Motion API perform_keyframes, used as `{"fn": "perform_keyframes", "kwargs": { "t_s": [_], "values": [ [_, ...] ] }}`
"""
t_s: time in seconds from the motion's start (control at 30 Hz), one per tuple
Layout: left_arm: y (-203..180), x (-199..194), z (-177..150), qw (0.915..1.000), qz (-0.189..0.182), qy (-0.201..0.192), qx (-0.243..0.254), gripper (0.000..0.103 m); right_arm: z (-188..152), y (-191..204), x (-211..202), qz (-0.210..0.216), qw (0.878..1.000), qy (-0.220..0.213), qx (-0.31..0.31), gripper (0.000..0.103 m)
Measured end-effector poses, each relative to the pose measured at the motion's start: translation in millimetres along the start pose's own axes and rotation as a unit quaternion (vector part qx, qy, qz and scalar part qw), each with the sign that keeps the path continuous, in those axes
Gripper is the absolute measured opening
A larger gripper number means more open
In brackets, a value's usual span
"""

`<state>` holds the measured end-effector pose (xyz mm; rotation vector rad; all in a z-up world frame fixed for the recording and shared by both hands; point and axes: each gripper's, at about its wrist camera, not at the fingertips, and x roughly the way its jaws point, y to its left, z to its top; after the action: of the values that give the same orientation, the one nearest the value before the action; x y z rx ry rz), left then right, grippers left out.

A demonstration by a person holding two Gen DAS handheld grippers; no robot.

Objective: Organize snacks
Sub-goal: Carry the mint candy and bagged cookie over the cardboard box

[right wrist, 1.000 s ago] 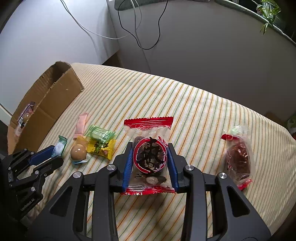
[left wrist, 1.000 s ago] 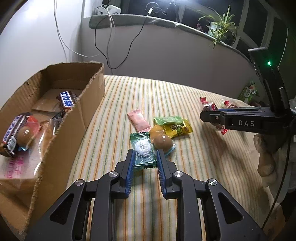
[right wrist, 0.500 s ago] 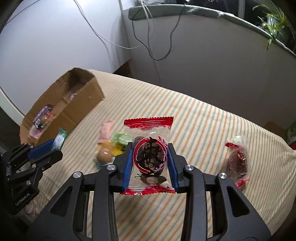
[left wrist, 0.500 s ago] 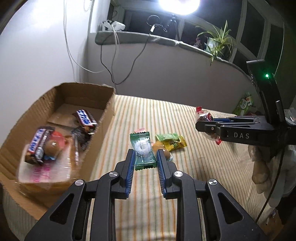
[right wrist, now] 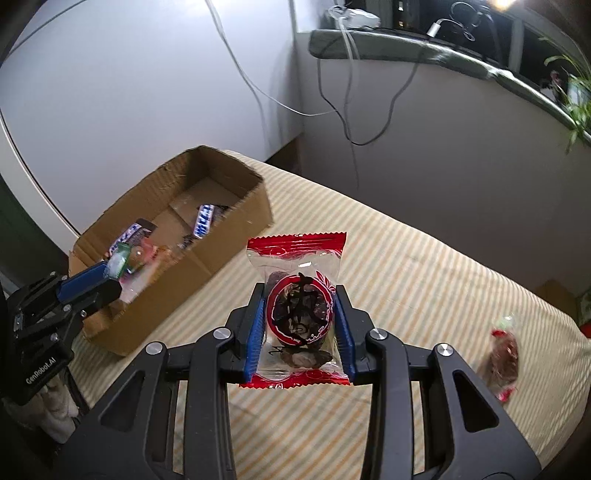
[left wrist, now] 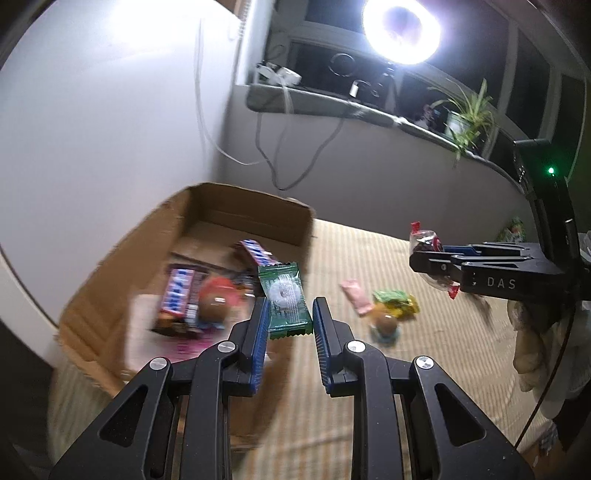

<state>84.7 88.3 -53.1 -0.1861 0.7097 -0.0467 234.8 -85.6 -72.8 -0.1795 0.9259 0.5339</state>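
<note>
My left gripper (left wrist: 289, 321) is shut on a green candy packet (left wrist: 283, 300) and holds it in the air over the near right corner of the cardboard box (left wrist: 255, 210). The box (right wrist: 236, 173) holds several wrapped snacks, among them blue chocolate bars (left wrist: 178, 291). My right gripper (right wrist: 301, 325) is shut on a clear packet with red ends and dark fruit inside (right wrist: 297, 314), held above the striped cloth to the right of the box. In the left wrist view that gripper (left wrist: 428, 254) hangs at the right.
On the striped cloth (left wrist: 369, 369) lie a pink packet (left wrist: 356, 301), a green-yellow packet (left wrist: 395, 301) and a brown ball sweet (left wrist: 386, 325). Another red-ended packet (right wrist: 502, 356) lies at the right. Cables hang down the wall behind. A bright ring lamp (left wrist: 400, 31) shines above.
Both grippers have risen and swung left toward the box with their packets. The green packet went from the cloth to above the box's corner.
</note>
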Motion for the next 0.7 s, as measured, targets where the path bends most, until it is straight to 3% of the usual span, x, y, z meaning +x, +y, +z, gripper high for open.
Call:
{"fn": "perform_keyframes", "kwargs": {
  "t_s": [0.47, 0.7],
  "values": [
    [69.6, -11.8, 0.2, 0.9979, 0.049, -0.014, -0.041, 0.022, 33.3, 62.7, 31.2, 0.026, 0.999, 0.005, -0.042, 0.036],
    [84.9, -10.4, -1.0, 0.9969, 0.059, -0.011, -0.05, 0.022, 43.3, 88.2, 49.5, 0.042, 0.997, 0.016, -0.056, 0.036]
  ]
}}
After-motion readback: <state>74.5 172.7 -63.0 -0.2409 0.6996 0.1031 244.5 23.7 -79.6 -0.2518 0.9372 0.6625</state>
